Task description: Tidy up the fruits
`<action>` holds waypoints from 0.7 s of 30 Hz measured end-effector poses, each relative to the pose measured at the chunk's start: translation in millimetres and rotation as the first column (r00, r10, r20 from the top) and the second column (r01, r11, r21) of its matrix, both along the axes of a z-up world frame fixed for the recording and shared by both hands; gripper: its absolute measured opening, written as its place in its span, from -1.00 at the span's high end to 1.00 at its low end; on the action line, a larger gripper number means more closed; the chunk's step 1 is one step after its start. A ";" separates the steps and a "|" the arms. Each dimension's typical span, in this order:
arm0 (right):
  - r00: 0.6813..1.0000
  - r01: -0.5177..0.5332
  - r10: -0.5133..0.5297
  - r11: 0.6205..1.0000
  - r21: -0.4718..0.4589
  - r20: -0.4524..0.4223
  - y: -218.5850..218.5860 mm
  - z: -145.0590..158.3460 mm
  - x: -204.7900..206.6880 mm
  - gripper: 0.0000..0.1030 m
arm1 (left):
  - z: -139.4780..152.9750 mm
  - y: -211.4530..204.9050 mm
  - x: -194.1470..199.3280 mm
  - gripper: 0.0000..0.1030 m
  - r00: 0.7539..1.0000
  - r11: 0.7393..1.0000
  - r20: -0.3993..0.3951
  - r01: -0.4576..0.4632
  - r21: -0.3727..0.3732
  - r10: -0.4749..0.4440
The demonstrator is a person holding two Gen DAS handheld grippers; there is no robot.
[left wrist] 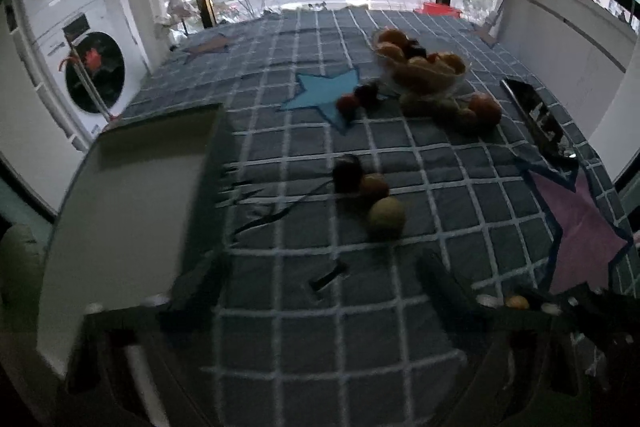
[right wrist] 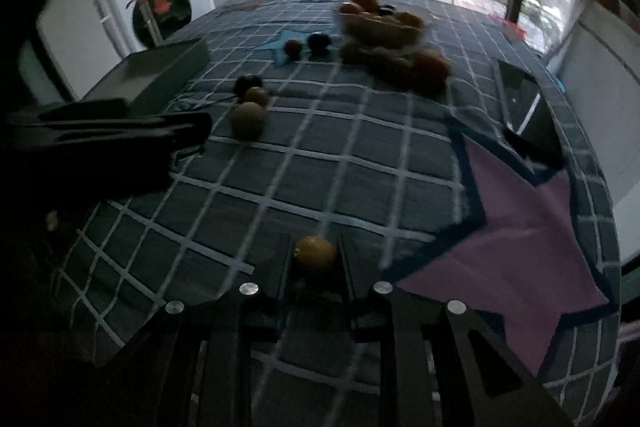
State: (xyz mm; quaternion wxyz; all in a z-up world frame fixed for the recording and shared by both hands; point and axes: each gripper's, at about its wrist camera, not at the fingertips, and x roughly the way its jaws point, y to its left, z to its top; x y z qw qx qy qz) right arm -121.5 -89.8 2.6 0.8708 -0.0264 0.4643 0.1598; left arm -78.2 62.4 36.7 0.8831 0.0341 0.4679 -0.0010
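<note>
Right gripper (right wrist: pixel 316 259) pinches a small round orange-brown fruit (right wrist: pixel 315 251) near the front edge of the blue checked cloth-covered table (right wrist: pixel 360 167). Left gripper (left wrist: pixel 320 291) spread, empty. Pick step done; next, likely carry to the clear glass bowl of fruit (right wrist: pixel 384 27) near the far edge, or the grey open box (right wrist: pixel 160 71) at the left edge. No readable writing.

Checked cloth (left wrist: pixel 360 327): fruit bowl (left wrist: pixel 424 75), 3 loose fruits (left wrist: pixel 362 183), tray (left wrist: pixel 132 211) w/ phone (left wrist: pixel 536 115).
</note>
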 end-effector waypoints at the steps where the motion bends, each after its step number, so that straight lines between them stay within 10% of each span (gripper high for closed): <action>1: 1.000 0.007 -0.007 1.000 0.007 -0.003 -4.8 0.1 -0.4 0.54 | -3.8 -3.2 5.3 -0.62 1.000 1.000 -0.016 -0.002 0.003 0.002; 6: 0.999 0.034 -0.033 0.999 0.022 -0.009 -20.2 0.1 -2.4 0.54 | -23.2 -13.4 24.7 -0.58 0.998 1.000 -0.051 -0.027 0.007 0.027; 14: 0.999 0.044 -0.043 0.998 0.043 -0.026 -24.4 1.5 0.4 0.54 | -25.4 -5.0 26.7 0.49 0.998 0.996 -0.055 -0.045 -0.077 0.041; 21: 0.999 0.024 -0.022 0.998 0.059 -0.036 -11.9 13.4 5.4 0.54 | 2.9 29.0 0.0 0.48 0.999 0.987 0.008 -0.050 -0.155 0.052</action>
